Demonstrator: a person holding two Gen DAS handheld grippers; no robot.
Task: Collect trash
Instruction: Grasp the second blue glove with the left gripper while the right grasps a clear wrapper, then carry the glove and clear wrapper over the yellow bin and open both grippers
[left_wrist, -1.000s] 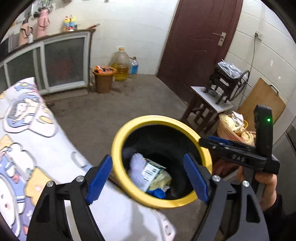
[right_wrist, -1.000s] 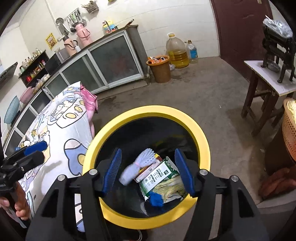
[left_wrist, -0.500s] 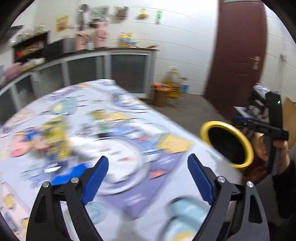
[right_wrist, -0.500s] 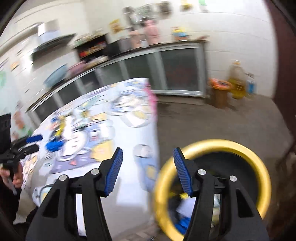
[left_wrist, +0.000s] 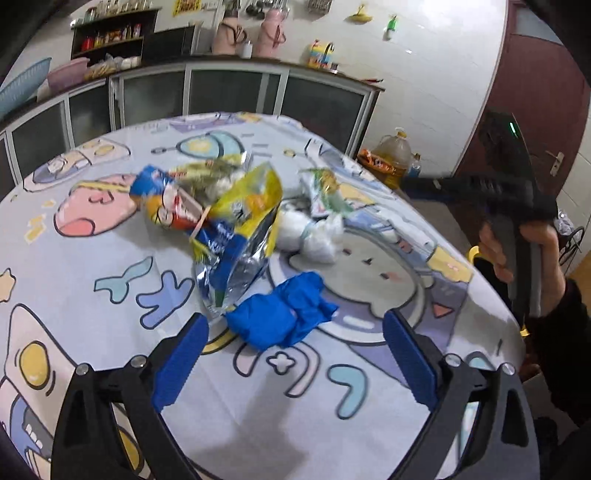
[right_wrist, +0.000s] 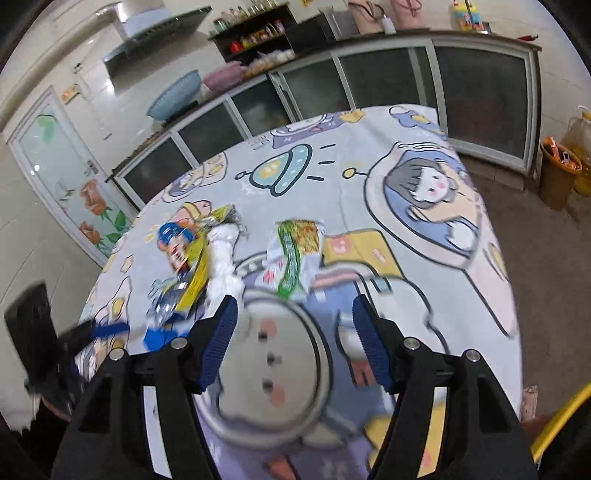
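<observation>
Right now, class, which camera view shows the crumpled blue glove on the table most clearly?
The left wrist view: the blue glove lies sharp and whole between the open left gripper fingers. In the right wrist view only a blurred blue patch shows beside the wrappers.

Blue crumpled glove (left_wrist: 282, 314), yellow-blue snack bag (left_wrist: 240, 236), cartoon-printed tablecloth (left_wrist: 110, 258).

A home kitchen: range hood (right_wrist: 162, 27), glass-fronted counter cabinets (left_wrist: 236, 96), pink thermoses (left_wrist: 231, 37).

Yellow bin (right_wrist: 557, 424) cut off, perhaps blurred.
</observation>
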